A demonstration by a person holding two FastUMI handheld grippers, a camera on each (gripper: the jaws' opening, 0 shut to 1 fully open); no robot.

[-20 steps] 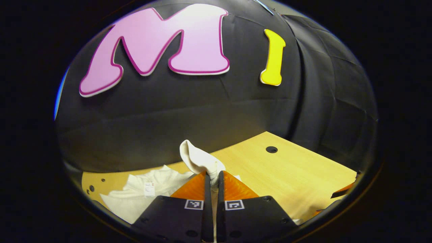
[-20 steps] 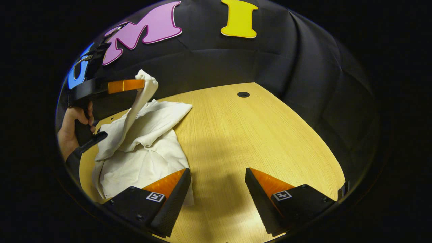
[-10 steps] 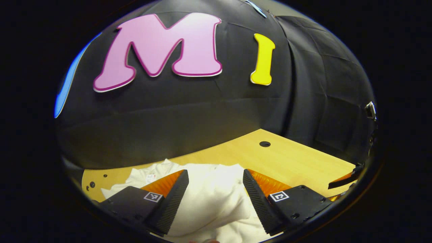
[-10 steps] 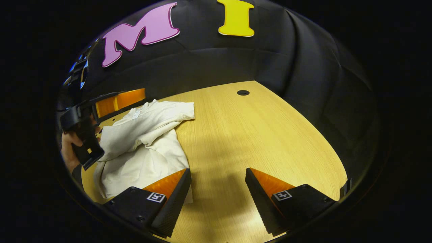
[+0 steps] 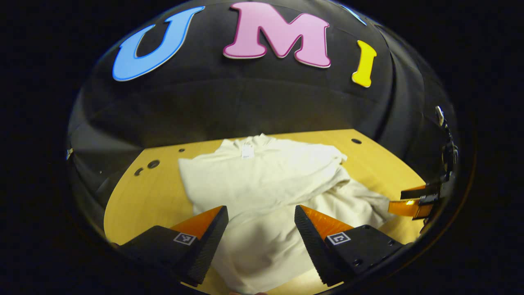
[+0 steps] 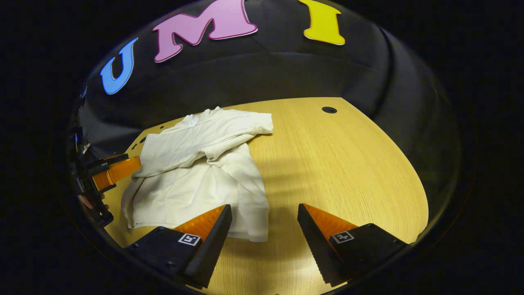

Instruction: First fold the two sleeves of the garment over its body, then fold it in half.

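A cream garment (image 5: 266, 184) lies on the wooden table (image 5: 143, 196), with a sleeve folded across its body and a small label at the collar at the far side. My left gripper (image 5: 260, 217) hovers open over the near part of the cloth, holding nothing. In the right gripper view the same garment (image 6: 200, 168) lies left of centre, one sleeve (image 6: 245, 131) draped toward the right. My right gripper (image 6: 264, 217) is open over the garment's near right corner and bare wood. The left gripper (image 6: 114, 172) shows at the far left, the right gripper (image 5: 413, 203) at the other view's right edge.
The table (image 6: 348, 172) has a round cable hole (image 6: 328, 110) at its far right and small holes (image 5: 153, 164) at the far left. The black booth wall stands close behind the table. Bare wood lies to the right of the garment.
My left gripper let go of the raised sleeve, which now lies across the garment's body, and pulled back toward the near side. My right gripper stayed open and shifted slightly left toward the cloth.
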